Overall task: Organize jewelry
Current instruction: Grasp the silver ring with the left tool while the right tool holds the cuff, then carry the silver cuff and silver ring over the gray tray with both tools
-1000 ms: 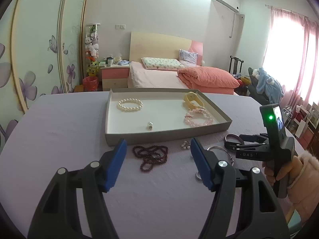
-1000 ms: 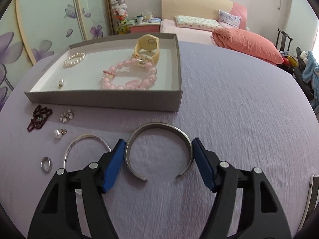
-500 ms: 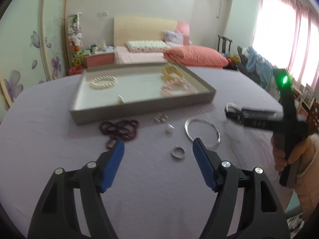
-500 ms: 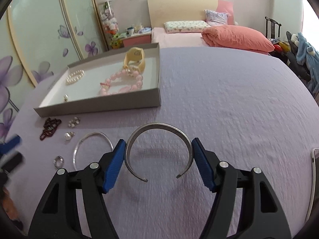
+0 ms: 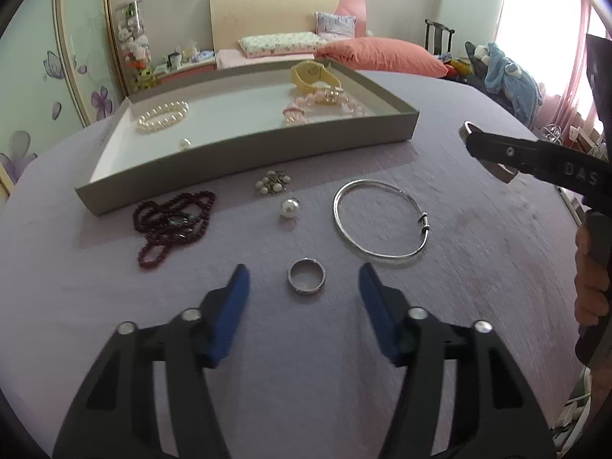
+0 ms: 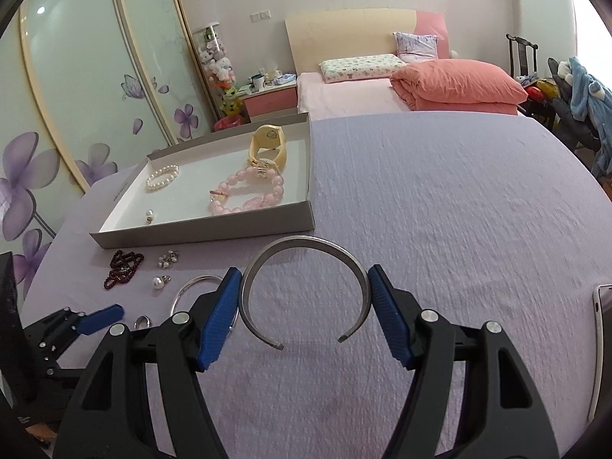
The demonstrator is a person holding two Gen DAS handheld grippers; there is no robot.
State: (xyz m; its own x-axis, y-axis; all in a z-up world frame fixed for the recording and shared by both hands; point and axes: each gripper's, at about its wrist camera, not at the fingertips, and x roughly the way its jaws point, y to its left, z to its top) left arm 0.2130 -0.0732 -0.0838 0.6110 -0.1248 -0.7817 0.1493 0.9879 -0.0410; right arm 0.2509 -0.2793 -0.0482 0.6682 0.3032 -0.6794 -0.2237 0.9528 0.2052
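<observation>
From the left wrist, the left gripper (image 5: 302, 287) is hovering over the lilac tabletop (image 5: 478, 252), its jaws released and just now narrowing around a silver ring (image 5: 306, 276) lying between them, untouched. A thin bangle (image 5: 378, 223), a pearl (image 5: 288, 207) and dark red beads (image 5: 172, 220) are lying near the tray (image 5: 244, 153).

From the right wrist, the right gripper (image 6: 305, 306) is grasping an open silver cuff (image 6: 306, 290) across its width, near the tray's (image 6: 206, 234) front corner.
</observation>
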